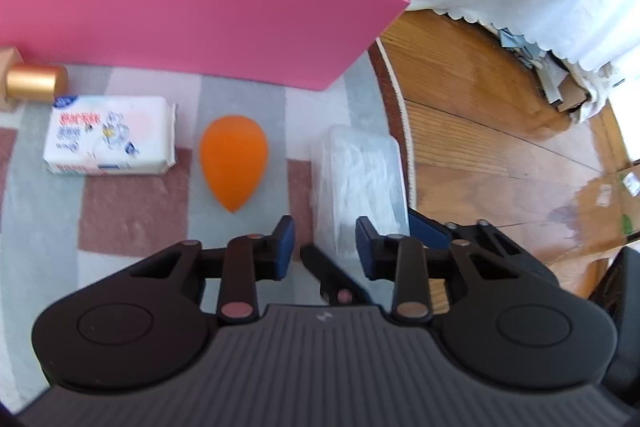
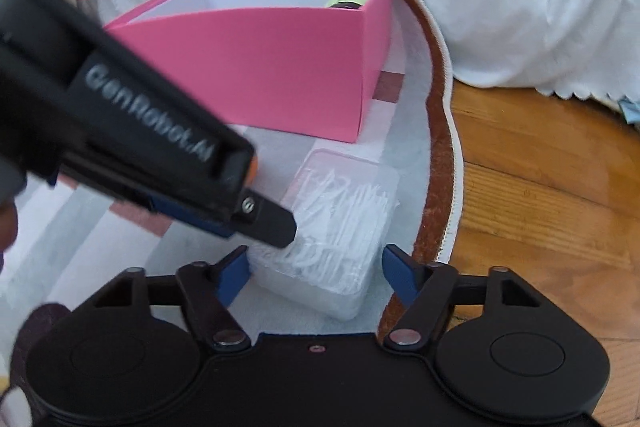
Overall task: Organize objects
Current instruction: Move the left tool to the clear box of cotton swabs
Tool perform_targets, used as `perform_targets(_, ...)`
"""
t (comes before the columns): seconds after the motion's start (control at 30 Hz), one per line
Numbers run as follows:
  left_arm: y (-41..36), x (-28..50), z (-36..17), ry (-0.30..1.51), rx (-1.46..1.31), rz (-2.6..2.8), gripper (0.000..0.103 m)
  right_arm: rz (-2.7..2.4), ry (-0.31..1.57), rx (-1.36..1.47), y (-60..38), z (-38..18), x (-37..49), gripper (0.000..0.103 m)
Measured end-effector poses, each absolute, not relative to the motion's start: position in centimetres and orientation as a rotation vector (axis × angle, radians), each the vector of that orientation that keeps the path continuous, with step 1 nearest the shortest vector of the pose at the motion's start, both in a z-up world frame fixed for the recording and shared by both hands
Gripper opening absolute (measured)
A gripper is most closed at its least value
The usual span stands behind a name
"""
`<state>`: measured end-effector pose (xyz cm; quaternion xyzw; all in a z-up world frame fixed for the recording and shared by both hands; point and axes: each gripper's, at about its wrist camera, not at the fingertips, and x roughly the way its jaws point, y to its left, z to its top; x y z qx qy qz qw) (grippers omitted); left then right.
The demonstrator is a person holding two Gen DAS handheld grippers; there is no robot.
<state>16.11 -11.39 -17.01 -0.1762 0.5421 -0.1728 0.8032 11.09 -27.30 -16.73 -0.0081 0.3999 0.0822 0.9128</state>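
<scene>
Right tool [image 2: 316,273] open astride clear box [image 2: 332,235] on rug [image 1: 132,219] near pink bin [image 1: 192,23], left tool [image 1: 325,243] open above it, orange sponge [image 1: 233,161] left.

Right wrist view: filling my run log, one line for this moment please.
right gripper: open, straddling clear box | left gripper: open, beside | pink bin: behind
</scene>
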Motion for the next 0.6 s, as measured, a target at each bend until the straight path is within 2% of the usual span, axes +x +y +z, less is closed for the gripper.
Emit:
perform_targets(0.37,-11.0,14.1,-17.7,1.209,-0.457,-0.365,0.029,0.227,0.860,0.086,-27.1,-16.3,8.7,0.072)
perform_targets(0.43,-10.6,13.7,-18.2,1.217,-0.486,-0.352,0.042,0.230,0.854,0.087,-27.0,-16.5,8.4,0.072)
perform_targets(0.5,-10.4,13.6,-19.0,1.235,-0.514,-0.341,0.050,0.224,0.852,0.073,-26.7,-16.6,8.4,0.073)
perform_targets(0.6,-10.6,12.7,-19.1,1.221,-0.497,-0.363,0.053,0.199,0.854,0.059,-26.2,-16.6,8.3,0.072)
